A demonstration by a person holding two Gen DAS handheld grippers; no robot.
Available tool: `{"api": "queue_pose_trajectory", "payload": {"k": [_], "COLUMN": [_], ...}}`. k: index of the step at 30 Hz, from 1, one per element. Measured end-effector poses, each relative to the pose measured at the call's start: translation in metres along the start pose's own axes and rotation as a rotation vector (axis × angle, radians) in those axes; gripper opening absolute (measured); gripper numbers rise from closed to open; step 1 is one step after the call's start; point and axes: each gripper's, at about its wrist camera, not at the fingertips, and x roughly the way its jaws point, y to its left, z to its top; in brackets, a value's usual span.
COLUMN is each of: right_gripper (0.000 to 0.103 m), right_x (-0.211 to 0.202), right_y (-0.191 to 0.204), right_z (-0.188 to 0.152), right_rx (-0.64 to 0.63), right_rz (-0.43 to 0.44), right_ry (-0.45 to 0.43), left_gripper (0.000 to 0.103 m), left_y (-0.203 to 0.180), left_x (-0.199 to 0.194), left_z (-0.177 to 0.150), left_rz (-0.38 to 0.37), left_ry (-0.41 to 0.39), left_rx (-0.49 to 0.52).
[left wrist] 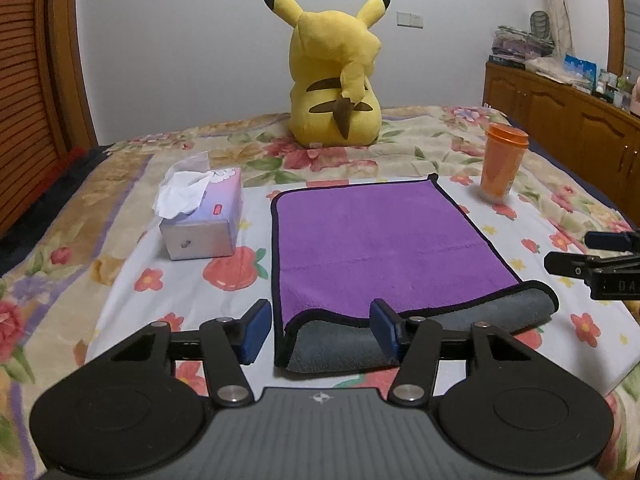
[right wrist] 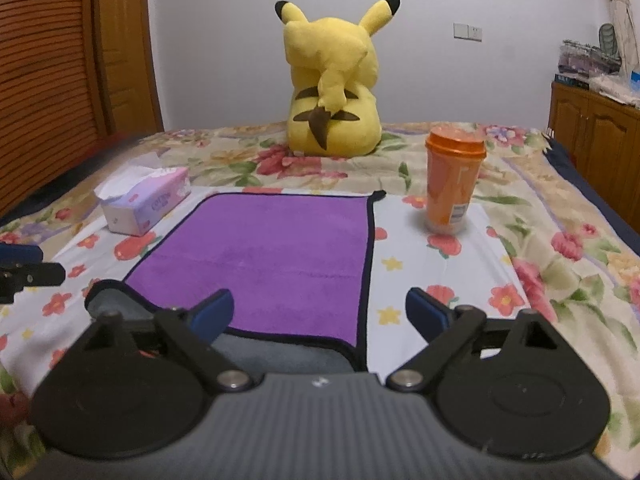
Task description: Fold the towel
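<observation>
A purple towel with a black hem and grey underside lies flat on the floral bedspread; it also shows in the right wrist view. Its near edge is rolled back, showing the grey side. My left gripper is open, its jaws straddling the towel's near left corner. My right gripper is open over the near right corner. The right gripper also shows at the right edge of the left wrist view, and the left one at the left edge of the right wrist view.
A tissue box stands left of the towel. An orange lidded cup stands at its far right. A yellow plush toy sits at the back of the bed. A wooden cabinet runs along the right.
</observation>
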Motion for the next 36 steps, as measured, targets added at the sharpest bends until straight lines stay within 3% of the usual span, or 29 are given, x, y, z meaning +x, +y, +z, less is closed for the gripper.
{"api": "queue_pose_trajectory", "payload": {"k": [16, 30, 32, 36], "right_gripper": [0.086, 0.086, 0.086, 0.083], "right_x": [0.027, 0.043, 0.045, 0.049], "right_y": [-0.004, -0.009, -0.010, -0.012], "right_z": [-0.004, -0.010, -0.011, -0.013], "right_rx": [0.008, 0.022, 0.029, 0.037], "right_rz": [0.056, 0.078, 0.086, 0.105], "right_ry": [0.127, 0.211, 0.222, 0.259], "left_gripper": [0.042, 0.042, 0.035, 0.033], "left_y": [0.016, 0.028, 0.029, 0.029], "left_x": [0.043, 0.073, 0.075, 0.078], "left_z": [0.001, -0.008, -0.009, -0.012], "left_rz": [-0.009, -0.045, -0.054, -0.069], "left_ry": [0.079, 0.178, 0.185, 0.207], "left_rx": [-0.002, -0.073, -0.078, -0.077]}}
